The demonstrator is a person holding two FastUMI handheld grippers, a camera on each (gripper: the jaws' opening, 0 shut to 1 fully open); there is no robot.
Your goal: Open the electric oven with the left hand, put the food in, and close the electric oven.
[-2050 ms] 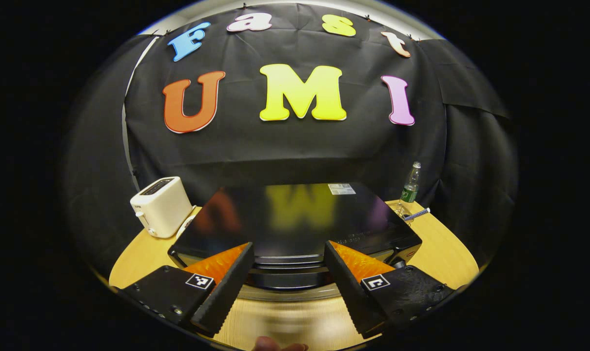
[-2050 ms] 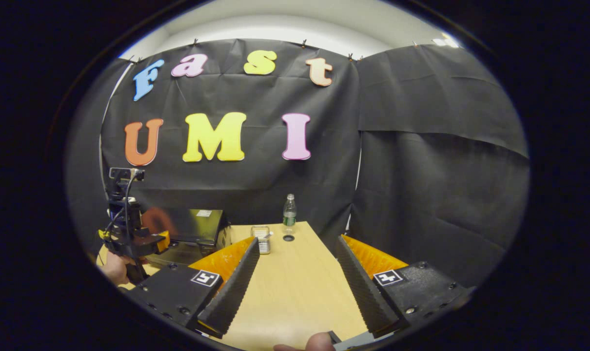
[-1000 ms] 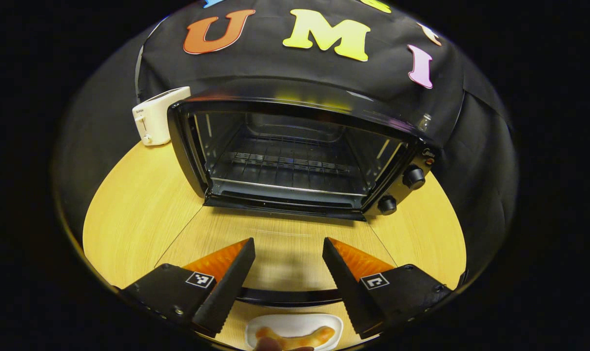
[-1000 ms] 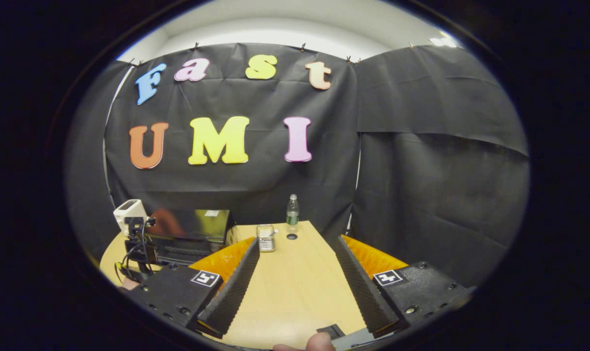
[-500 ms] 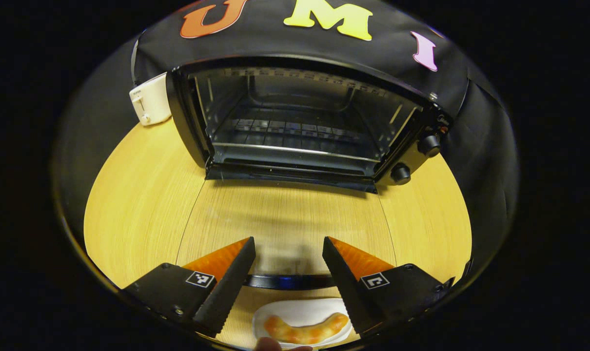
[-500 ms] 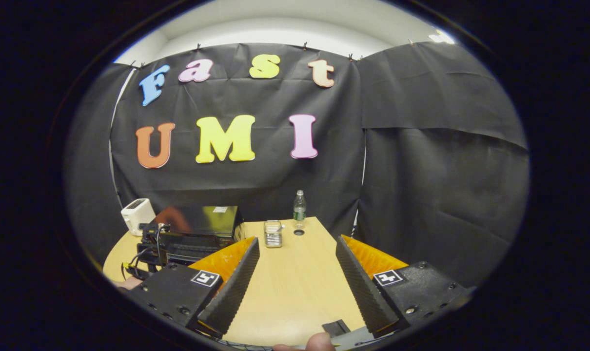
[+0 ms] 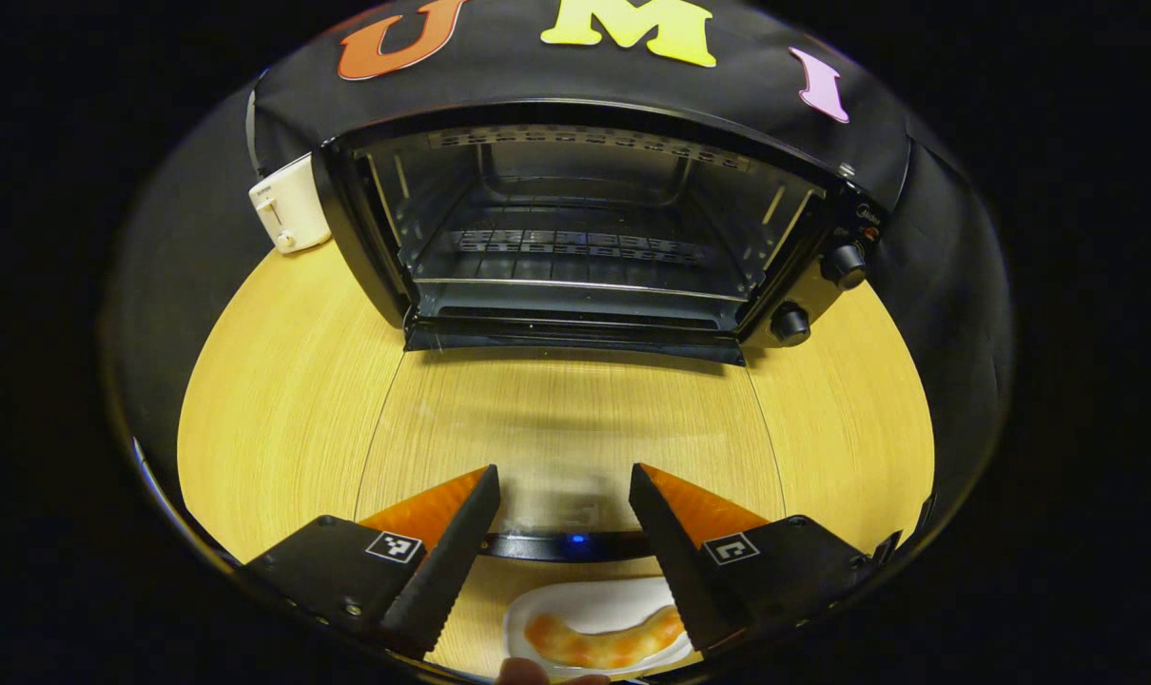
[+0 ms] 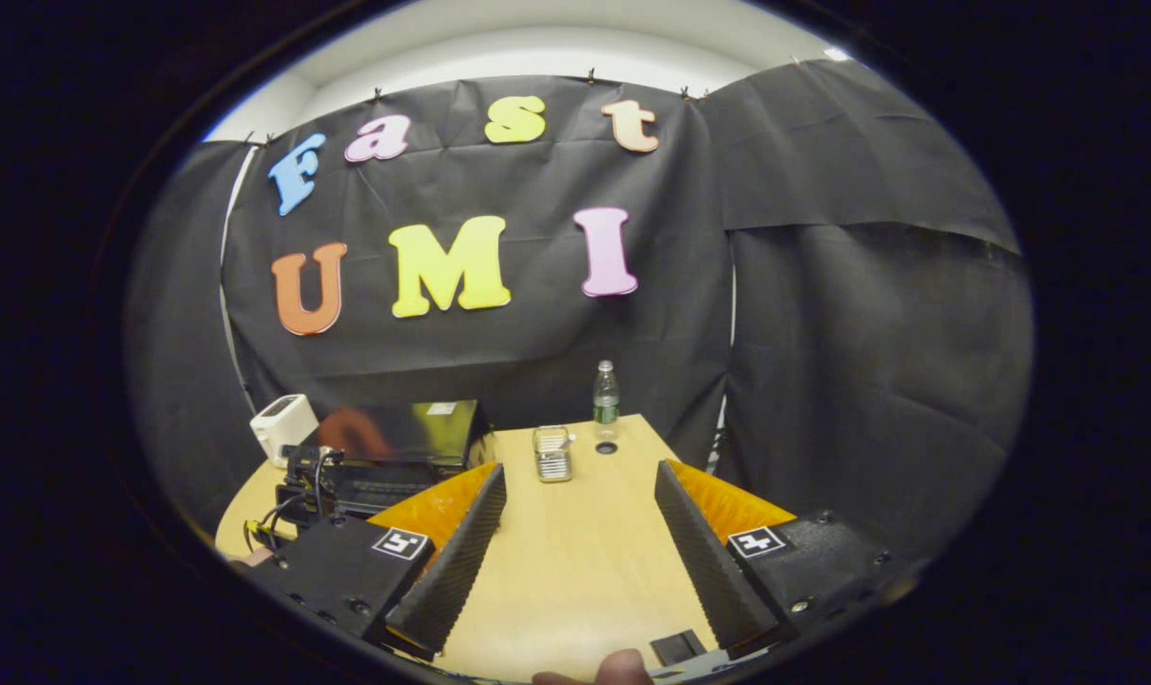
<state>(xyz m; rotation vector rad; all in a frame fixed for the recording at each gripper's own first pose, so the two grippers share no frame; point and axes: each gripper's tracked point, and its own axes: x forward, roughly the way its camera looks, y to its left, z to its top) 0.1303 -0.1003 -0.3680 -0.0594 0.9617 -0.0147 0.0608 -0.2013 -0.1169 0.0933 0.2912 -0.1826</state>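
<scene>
Already the oven [image 7: 585, 228] stood open at the top of the left gripper view, its glass door [image 7: 566, 545] flat. The food [image 7: 602, 647] lay on a white plate [image 7: 575, 609] at the bottom edge. Both the left gripper [image 7: 564, 518] and right gripper [image 8: 575, 533] were wide open, holding nothing. A careless lift might bump the door.

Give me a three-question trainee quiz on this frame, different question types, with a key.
1. True or false: the oven door is shut.
2. The food lies on: A) the oven rack B) a white plate C) the toaster.
3. Fill in: the left gripper is ____.

Key: 1 false, the glass door lies folded down flat; 2 B; 3 open, with the door handle between its fingers.
</scene>
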